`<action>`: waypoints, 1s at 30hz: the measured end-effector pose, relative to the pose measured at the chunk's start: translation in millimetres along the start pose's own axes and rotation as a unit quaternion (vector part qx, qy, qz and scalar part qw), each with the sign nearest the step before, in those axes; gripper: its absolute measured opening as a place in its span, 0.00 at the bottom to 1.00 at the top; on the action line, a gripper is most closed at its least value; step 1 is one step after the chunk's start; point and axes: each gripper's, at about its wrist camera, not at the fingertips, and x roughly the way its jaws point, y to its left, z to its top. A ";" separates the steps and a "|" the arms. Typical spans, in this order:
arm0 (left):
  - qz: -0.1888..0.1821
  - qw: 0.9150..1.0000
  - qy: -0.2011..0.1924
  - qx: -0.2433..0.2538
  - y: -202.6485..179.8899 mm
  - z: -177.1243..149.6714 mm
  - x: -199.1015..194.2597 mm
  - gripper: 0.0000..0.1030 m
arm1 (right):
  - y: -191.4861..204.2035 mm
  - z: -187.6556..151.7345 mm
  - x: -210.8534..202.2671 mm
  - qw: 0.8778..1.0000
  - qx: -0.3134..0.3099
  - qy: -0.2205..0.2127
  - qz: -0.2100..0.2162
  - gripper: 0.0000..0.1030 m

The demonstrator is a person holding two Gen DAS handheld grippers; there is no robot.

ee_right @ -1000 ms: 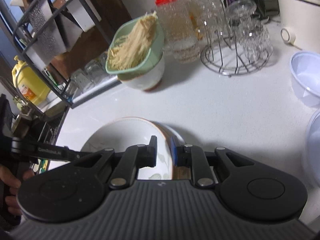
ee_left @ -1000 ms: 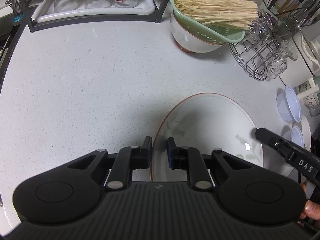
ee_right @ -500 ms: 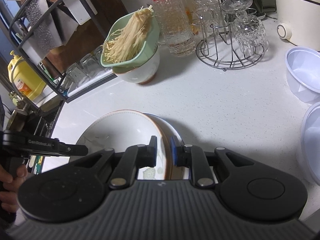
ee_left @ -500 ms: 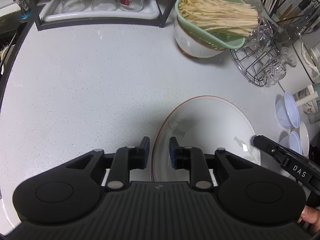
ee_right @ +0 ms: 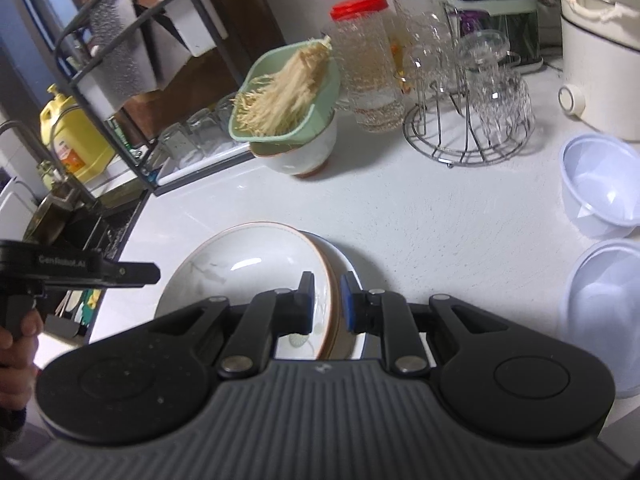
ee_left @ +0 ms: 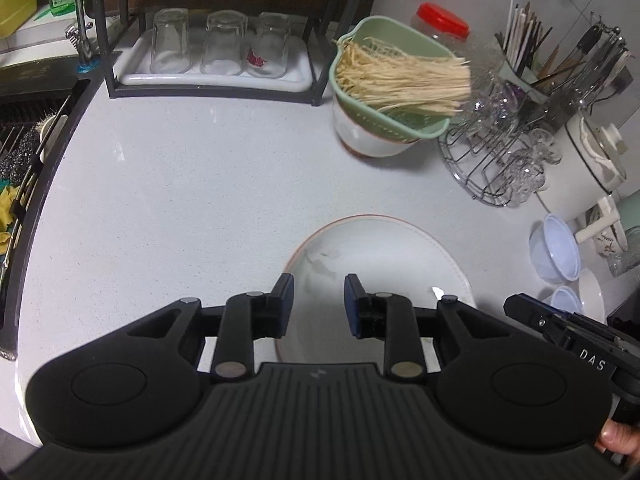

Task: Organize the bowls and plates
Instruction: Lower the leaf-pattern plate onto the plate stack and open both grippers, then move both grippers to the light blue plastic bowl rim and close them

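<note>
- White stone-look counter [ee_left: 192,208] is bare on the left; the sink rack [ee_left: 20,152] lies at its far left edge, so nothing crowds a retreat on that side.
- The left gripper [ee_left: 319,300] has its jaws opening, apart over the near left rim of the plate [ee_left: 384,256], and the pads look clear of the rim. My advice: back it off leftward and upward without clipping that edge.
- The plate, white with a brown rim line, sits near centre on the counter. In the right wrist view it rests on a second plate [ee_right: 342,260] with a blue edge that shows on its right.
- The right gripper [ee_right: 326,302] is clamped on the brown-rimmed plate's right edge, one pad inside and one outside. I judge it should hold this grip firm and settle the plate centred on the lower one before letting go.
- Glazed rims slide easily, so keep the plate level.
- Far centre-right stand a bowl [ee_left: 372,140] topped by a green strainer [ee_left: 392,80] and a wire glass rack [ee_left: 492,160]. Plastic bowls [ee_right: 600,184] sit at the right; keep the right elbow clear of them.
</note>
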 end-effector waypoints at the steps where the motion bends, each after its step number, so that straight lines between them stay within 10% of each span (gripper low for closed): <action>1: 0.000 1.000 -0.005 0.001 -4.4 -2.0 -3.8 0.31 | -0.1 -0.2 -5.1 1.000 -0.004 -0.002 0.003 0.18; 30: -0.018 0.997 -0.055 0.049 -179.4 -99.4 -57.9 0.31 | -67.5 -32.2 -140.1 0.994 -0.075 -0.074 0.007 0.18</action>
